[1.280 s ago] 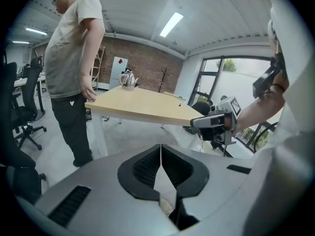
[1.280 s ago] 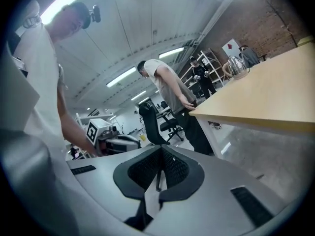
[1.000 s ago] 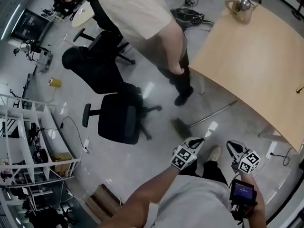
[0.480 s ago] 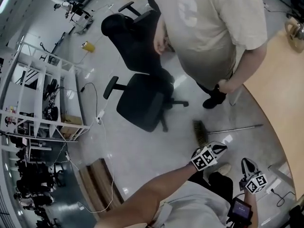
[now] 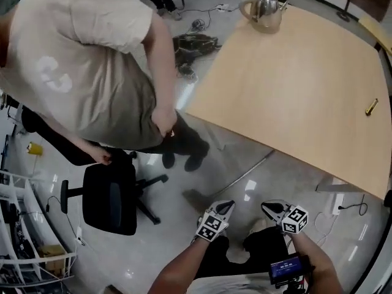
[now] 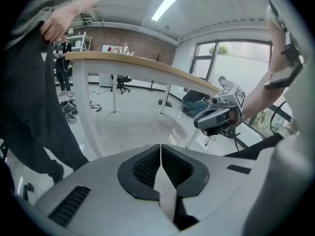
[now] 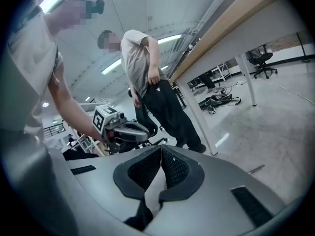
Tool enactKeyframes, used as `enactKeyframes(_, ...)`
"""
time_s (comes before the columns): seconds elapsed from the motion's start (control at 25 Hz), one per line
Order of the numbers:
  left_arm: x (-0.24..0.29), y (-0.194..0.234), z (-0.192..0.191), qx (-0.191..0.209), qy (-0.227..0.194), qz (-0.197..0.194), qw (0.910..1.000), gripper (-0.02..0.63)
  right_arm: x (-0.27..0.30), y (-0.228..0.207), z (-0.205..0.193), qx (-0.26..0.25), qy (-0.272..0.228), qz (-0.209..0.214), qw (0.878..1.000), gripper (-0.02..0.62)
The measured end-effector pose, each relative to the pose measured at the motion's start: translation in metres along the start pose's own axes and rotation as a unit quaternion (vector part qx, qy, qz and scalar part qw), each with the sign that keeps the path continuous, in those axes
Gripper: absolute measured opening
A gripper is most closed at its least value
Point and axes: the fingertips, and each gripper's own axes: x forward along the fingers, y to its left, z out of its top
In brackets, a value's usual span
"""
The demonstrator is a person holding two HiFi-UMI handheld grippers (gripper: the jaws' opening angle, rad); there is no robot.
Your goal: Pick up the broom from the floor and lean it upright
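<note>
While the broom (image 5: 196, 199) lies flat on the grey floor (image 5: 171, 244), neither gripper touches it. Its brush head sits just ahead of the L gripper (image 5: 224, 208), w/ the thin handle running up & right toward the edge of the wooden table (image 5: 294, 84). In the left gripper view the L gripper's jaws are pressed together w/ nothing btwn them. The R gripper (image 5: 272, 209) is beside it, likewise clenched on nothing in the right gripper view. Both point toward the broom but are apart from it. A standing person (image 5: 92, 72) in a beige shirt & dark trousers is just beyond the broom, feet near the handle. A black office chair (image 5: 110, 198) is off to the left. A metal kettle (image 5: 263, 5) sits at the table's far corner, and a small brass item (image 5: 371, 107) lies near its right edge.
</note>
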Motion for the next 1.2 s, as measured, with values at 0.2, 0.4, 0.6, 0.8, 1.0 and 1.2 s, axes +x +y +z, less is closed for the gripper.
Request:
enactKeyframes(0.2,0.057,0.03,-0.024,0.023,0.002,0.002,0.9997,0.014,0.01,-0.049,-0.028,-0.033,0.012,-0.01,0.999,0.015)
enactKeyframes(0.4,0.112,0.057,-0.038,0.042,-0.007,0.002,0.9991,0.014,0.021,-0.097,-0.049,-0.056,0.017,-0.02,0.998,0.015)
enactKeyframes(0.6,0.154,0.07,-0.06,0.058,-0.013,-0.008,0.9982,0.014,0.033,-0.136,-0.072,-0.064,0.021,-0.027,0.997,0.015)
enactKeyframes(0.8,0.196,0.08,-0.089,0.053,-0.006,-0.004,0.9986,0.014,0.053,-0.165,-0.092,-0.082,0.031,-0.013,0.996,0.015)
enactKeyframes(1.0,0.232,0.106,-0.137,0.061,0.033,0.004,0.9976,0.014,0.09,-0.187,-0.106,-0.107,0.052,0.011,0.993,0.015)
enactKeyframes(1.2,0.272,0.135,-0.179,0.064,0.069,0.015,0.9954,0.014,0.113,-0.213,-0.122,-0.13,0.059,0.033,0.989,0.015)
